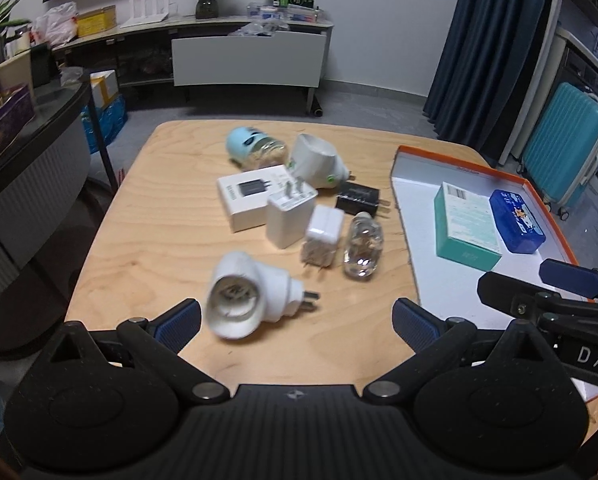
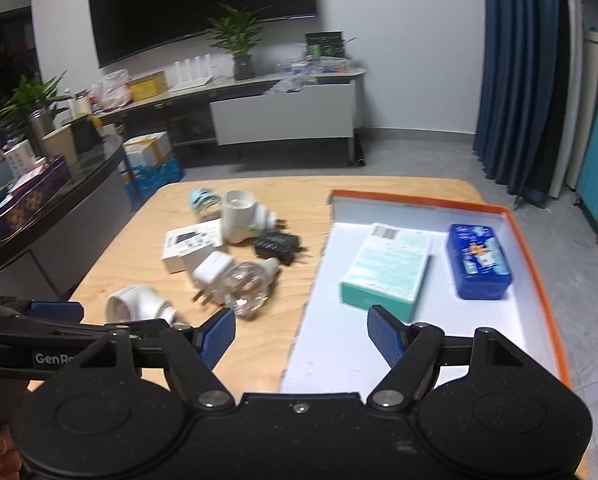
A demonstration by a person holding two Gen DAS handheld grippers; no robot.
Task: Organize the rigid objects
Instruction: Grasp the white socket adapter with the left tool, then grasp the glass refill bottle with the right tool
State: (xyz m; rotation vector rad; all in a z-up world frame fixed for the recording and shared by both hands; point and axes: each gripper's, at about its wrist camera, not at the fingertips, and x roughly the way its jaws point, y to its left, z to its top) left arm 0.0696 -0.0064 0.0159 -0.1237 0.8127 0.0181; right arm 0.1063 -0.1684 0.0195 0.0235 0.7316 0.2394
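On the wooden table (image 1: 147, 216) lie several small rigid items: a white plug-in socket (image 1: 243, 296) nearest me, a white charger (image 1: 289, 216), a folding white plug (image 1: 323, 240), a clear bulb (image 1: 363, 248), a black charger (image 1: 359, 200), a white box (image 1: 251, 196), a second white socket (image 1: 315, 160) and a pale blue jar (image 1: 251, 146). My left gripper (image 1: 297, 320) is open and empty, just short of the near socket. My right gripper (image 2: 301, 336) is open and empty, over the near left edge of the orange-rimmed tray (image 2: 539, 264), which holds a teal box (image 2: 387, 268) and a blue case (image 2: 479, 260).
The tray (image 1: 415, 264) lies on the table's right side. A dark counter (image 1: 31, 152) with boxes stands to the left. A TV bench (image 1: 243, 56) is at the far wall. A teal suitcase (image 1: 563, 144) and blue curtain (image 1: 491, 40) are on the right.
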